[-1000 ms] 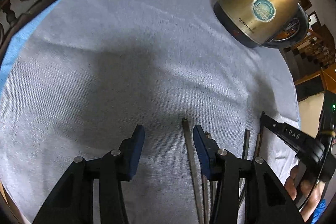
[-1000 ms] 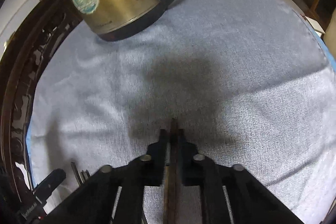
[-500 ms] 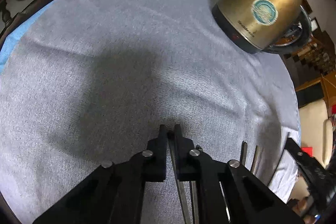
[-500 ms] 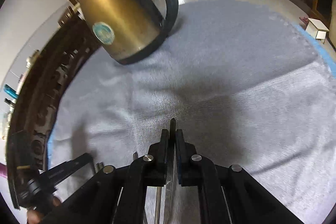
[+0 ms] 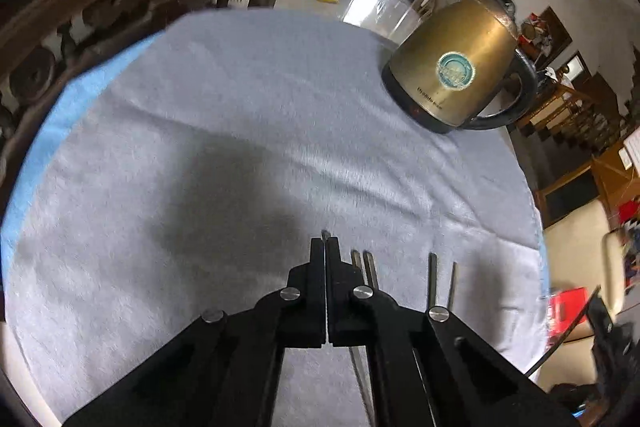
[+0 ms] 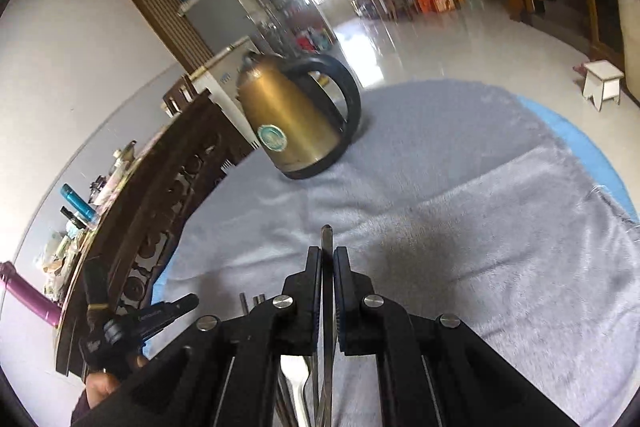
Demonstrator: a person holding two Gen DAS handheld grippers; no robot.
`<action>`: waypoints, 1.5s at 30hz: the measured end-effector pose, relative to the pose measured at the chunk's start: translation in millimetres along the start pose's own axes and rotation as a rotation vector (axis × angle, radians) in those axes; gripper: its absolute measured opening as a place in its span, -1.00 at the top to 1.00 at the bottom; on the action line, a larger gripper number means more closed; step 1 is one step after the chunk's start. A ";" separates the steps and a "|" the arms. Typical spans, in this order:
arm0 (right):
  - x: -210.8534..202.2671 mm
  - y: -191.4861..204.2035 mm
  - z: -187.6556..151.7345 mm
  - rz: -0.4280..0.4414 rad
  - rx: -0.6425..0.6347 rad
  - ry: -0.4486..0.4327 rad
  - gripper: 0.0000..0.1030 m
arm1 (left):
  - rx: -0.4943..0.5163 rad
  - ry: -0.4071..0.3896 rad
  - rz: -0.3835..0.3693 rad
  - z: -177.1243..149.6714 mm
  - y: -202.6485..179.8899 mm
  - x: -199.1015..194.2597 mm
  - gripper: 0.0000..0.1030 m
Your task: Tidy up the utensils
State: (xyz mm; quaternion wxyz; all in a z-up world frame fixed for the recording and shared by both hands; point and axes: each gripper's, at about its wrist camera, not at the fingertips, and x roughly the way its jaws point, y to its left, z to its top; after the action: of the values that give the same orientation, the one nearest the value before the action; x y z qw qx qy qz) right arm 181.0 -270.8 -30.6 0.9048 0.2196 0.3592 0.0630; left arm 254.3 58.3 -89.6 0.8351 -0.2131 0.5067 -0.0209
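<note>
hiding most of each clamped utensil [image 5: 325, 235], both claws pinch tight.

A cloth [image 5: 240, 155] covers the desk [image 5: 52, 131], and a kettle [image 5: 452, 67] stands on it at the far right in the left wrist view, well apart from everything else. At the near edge several utensils [image 5: 433, 279] lie side by side on the cloth, just right of the left tool [image 5: 325, 247], which has one utensil [image 5: 325, 235] between its fingers. In the right wrist view the right tool [image 6: 328, 255] has another utensil [image 6: 327, 235] between its fingers, the kettle far left of it.
</note>
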 end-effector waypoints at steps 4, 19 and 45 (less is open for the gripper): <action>-11.5 0.2 -7.5 0.001 0.000 -0.032 0.87 | -0.017 0.061 0.035 -6.0 -1.4 11.8 0.48; -14.0 -18.7 -10.0 0.052 0.034 -0.028 0.87 | 0.011 0.080 0.167 0.7 -25.7 70.1 0.88; -98.9 31.6 -53.4 0.040 -0.081 -0.173 0.87 | 0.221 -0.332 -0.038 -79.7 -45.9 -122.7 0.88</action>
State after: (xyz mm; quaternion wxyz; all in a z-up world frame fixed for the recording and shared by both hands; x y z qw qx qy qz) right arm 73.6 -250.6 10.4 0.9391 0.1946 0.2727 0.0765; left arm 134.9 20.7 -1.1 0.9249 -0.1302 0.3528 -0.0568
